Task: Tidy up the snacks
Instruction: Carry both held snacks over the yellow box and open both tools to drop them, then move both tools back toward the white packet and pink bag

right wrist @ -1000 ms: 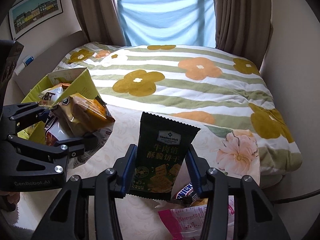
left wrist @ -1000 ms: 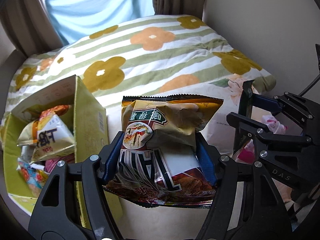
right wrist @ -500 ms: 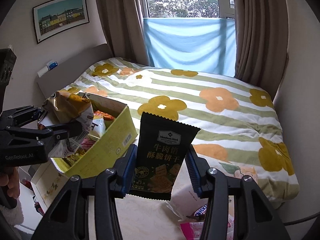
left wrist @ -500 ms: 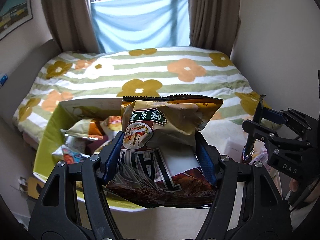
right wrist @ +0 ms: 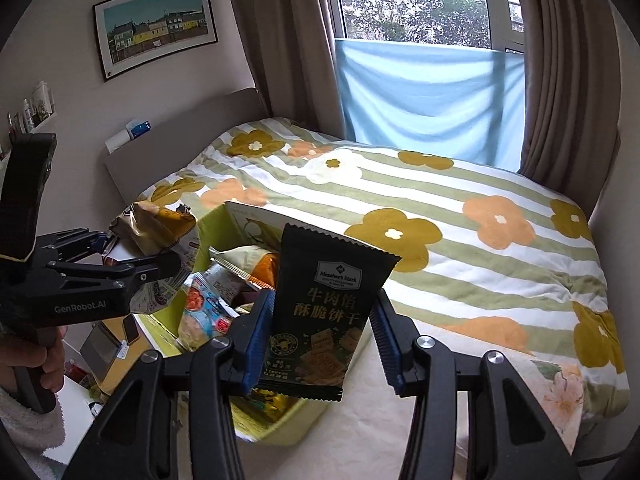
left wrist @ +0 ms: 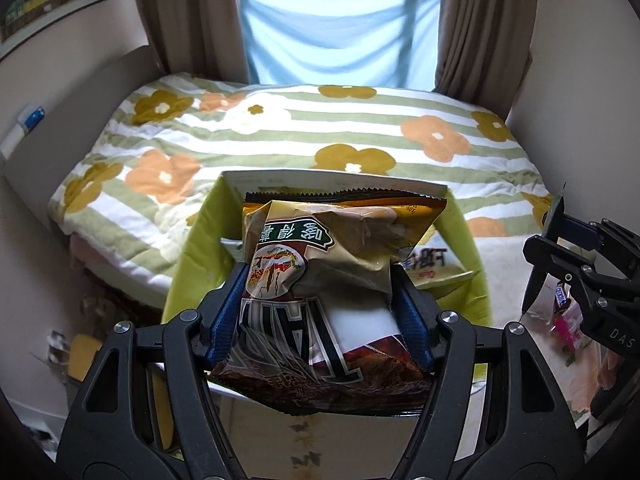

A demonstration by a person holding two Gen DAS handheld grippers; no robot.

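Bedroom: a bed (right wrist: 460, 208) under a green-and-white striped quilt with orange and ochre flowers, brown curtains (right wrist: 560, 60) either side of a window whose lower part is hung with pale blue cloth (right wrist: 428, 92), a framed picture (right wrist: 156, 28) of coloured houses on the left wall, a padded headboard (right wrist: 180, 144) beneath it. At the foot of the bed, a yellow-green box (left wrist: 196, 248), open-topped, holding several packets. Left gripper (left wrist: 320, 316): jaws pinching a brown-and-gold bag (left wrist: 332, 280) by its sides; bag upright, long axis vertical, serrated top edge uppermost, printed face toward the camera, held above the near wall of the box. Right gripper (right wrist: 320, 340): jaws pinching a dark biscuit pack (right wrist: 324, 304) by its sides; pack upright, long axis vertical and leaning slightly, crimped top edge up, label facing the camera, held over the box's right part. Loose wrappers (left wrist: 564, 312) lie on the cream surface right of the box, partly hidden by the right gripper.
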